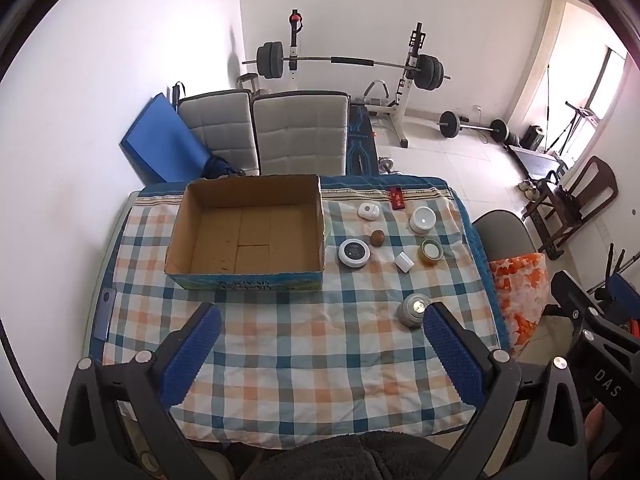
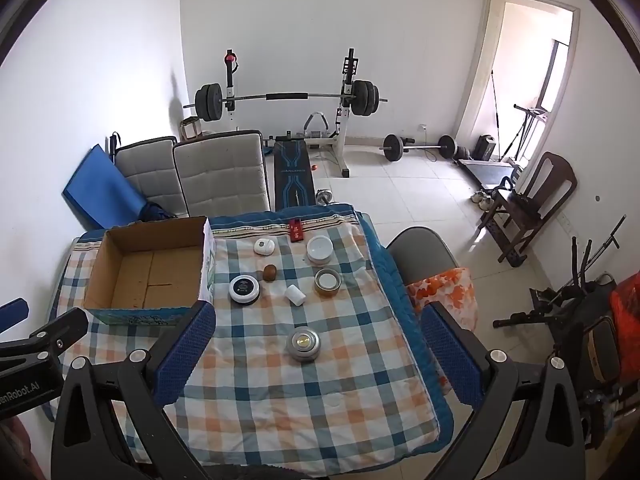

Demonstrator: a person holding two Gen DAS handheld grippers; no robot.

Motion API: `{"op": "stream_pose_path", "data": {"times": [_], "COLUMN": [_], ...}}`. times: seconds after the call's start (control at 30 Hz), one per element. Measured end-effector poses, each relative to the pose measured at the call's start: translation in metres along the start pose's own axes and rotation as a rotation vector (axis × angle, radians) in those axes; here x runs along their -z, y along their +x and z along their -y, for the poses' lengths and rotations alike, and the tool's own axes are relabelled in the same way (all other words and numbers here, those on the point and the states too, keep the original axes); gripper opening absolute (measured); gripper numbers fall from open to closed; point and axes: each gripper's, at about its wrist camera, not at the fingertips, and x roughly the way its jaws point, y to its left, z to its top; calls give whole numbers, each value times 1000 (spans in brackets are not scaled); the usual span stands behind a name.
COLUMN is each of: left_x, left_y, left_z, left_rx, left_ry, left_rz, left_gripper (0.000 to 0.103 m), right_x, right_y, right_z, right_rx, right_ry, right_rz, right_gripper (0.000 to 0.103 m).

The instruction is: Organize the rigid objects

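Both claws, left claw [image 1: 320, 344] and right claw [image 2: 318, 344], gape wide; cardboard box [image 1: 248, 232] lies long-axis sideways

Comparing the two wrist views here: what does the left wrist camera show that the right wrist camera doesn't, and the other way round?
Only the left wrist view shows the left gripper head-on, open, and the whole floor of the cardboard box. Only the right wrist view shows the right gripper head-on, open, with the silver round tin unobstructed between its fingers, plus the open floor right of the table. Both share the checked cloth, the black-lidded jar and the barbell rack.
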Motion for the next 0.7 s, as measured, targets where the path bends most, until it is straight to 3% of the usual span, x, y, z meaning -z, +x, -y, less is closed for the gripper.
{"op": "stream_pose_path", "data": {"times": [0.7], "left_x": [0], "left_y": [-9], "left_z": [2], "left_rx": [14], "left_ry": [3], "left_rz": [17], "left_gripper": [103], "right_x": [-1], "right_y": [-2], "right_z": [8], "right_rx": [18], "right_ry": [9], "right_rz": [28], "right_gripper": [103]}}
